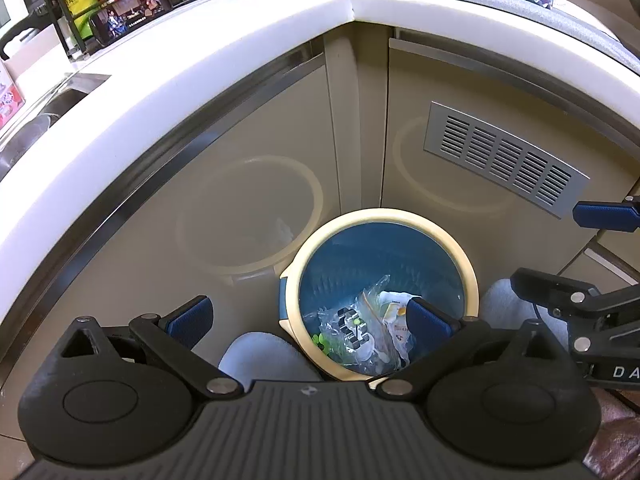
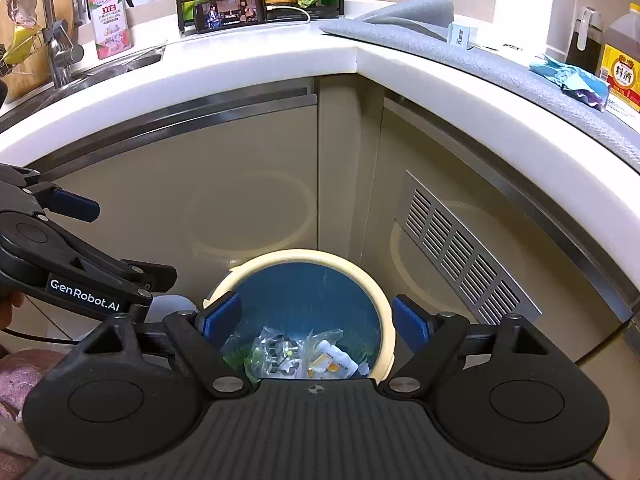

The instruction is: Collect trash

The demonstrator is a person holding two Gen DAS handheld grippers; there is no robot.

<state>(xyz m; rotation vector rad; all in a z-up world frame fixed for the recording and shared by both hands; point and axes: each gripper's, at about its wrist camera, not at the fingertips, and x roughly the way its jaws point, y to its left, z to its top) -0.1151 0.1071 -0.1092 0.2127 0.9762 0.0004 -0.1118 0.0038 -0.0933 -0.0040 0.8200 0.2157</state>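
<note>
**Two open grippers over the bin in the counter's corner**

Two black grippers with blue pads hang above a round blue plastic waste bin with a cream rim (image 1: 472,276), which stands on the floor in the inside corner of the beige cabinets. We hold the left gripper (image 1: 310,318) with its fingers spread wide apart and nothing between them; its left pad sits over the cabinet front, its right pad over the bin's mouth. Our right gripper (image 2: 316,322) is likewise spread wide and empty, its two pads straddling the bin's rim, one at each side. In the left wrist view the right gripper shows at the right edge; in the right wrist view the left gripper shows at the left edge, just beside ours.

Inside the bin lies the trash: crumpled clear plastic bags (image 2: 268,346) with a small black-and-white piece among them, a white wrapper with orange print (image 2: 330,360), and a few green scraps. All of it sits at the bottom, well below the pads.

Above, the white stone counter (image 2: 280,60) wraps around the corner. On it we see a grey fabric mat (image 2: 400,20), a crumpled teal bag (image 2: 572,76) lying on the mat near a yellow-labelled bottle (image 2: 622,68), a phone (image 2: 230,12) with a lit screen leaning against a black wire rack of groceries, and a pink pump bottle (image 2: 108,16) beside the steel sink (image 2: 100,70). A silver slatted vent (image 1: 504,158) is set in the right cabinet door.
</note>
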